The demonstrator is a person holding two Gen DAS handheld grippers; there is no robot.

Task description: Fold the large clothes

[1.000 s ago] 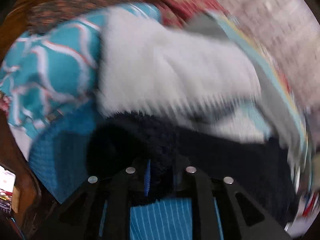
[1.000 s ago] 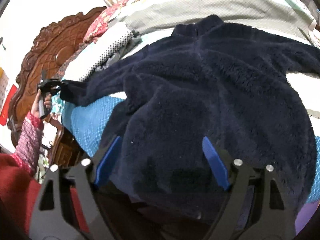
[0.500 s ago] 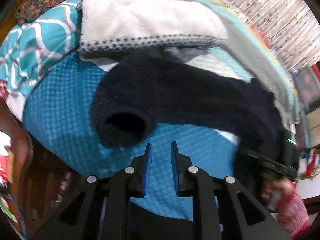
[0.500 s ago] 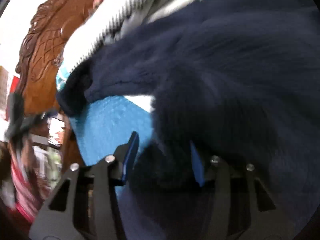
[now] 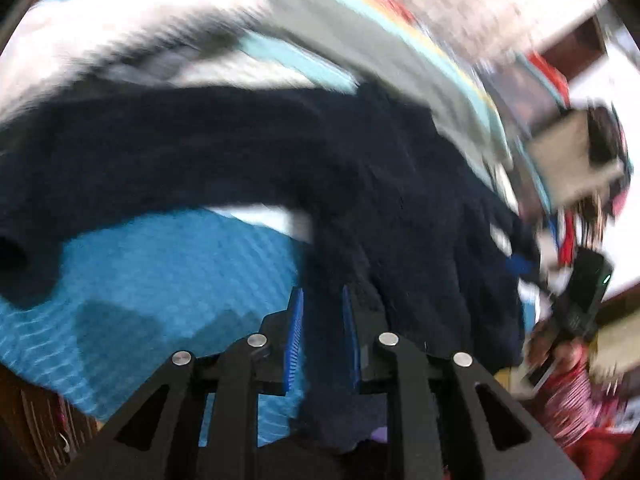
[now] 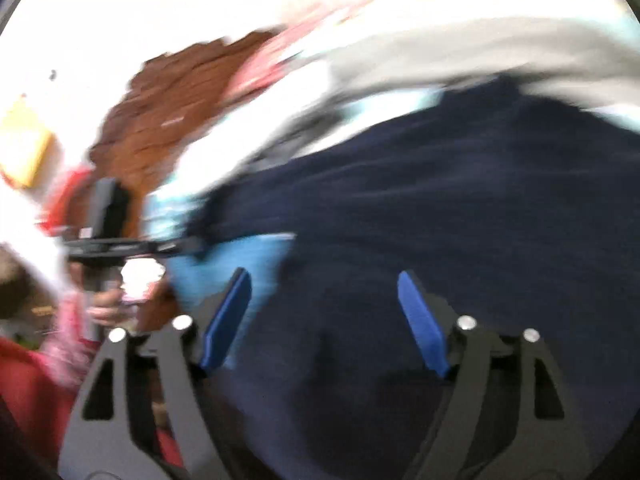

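Both views are smeared by motion blur, so fine detail is lost. A dark navy fleece top [image 5: 400, 200] lies spread across a bed, over a blue quilted cover [image 5: 160, 280]. In the left wrist view one sleeve [image 5: 140, 152] stretches out to the left, its open cuff [image 5: 16, 256] resting on the blue cover near the edge of the frame. Beyond the sleeve lie a white fluffy blanket [image 5: 132, 20] and a strip of grey bedding [image 5: 360, 40].

The left claw [image 5: 320, 336] sits at the lower hem of the top. Its two blue pads [image 5: 295, 340] stand close together with dark fleece filling the narrow gap between them; the claw looks clamped on the hem, though the blur makes the contact hard to confirm. At the right edge of this view the other handheld tool [image 5: 580, 300] shows, with a pink-sleeved arm below it.

In the right wrist view the right claw [image 6: 324, 320] is spread wide apart, its blue pads [image 6: 226, 320] well separated, and the body of the fleece top [image 6: 440, 208] lies between and beyond them. The pads do not visibly pinch any cloth. A carved wooden headboard [image 6: 160, 112] stands at the upper left, and the left tool shows as a dark bar at the left, reaching to the edge of the top beside the blue cover [image 6: 240, 256].
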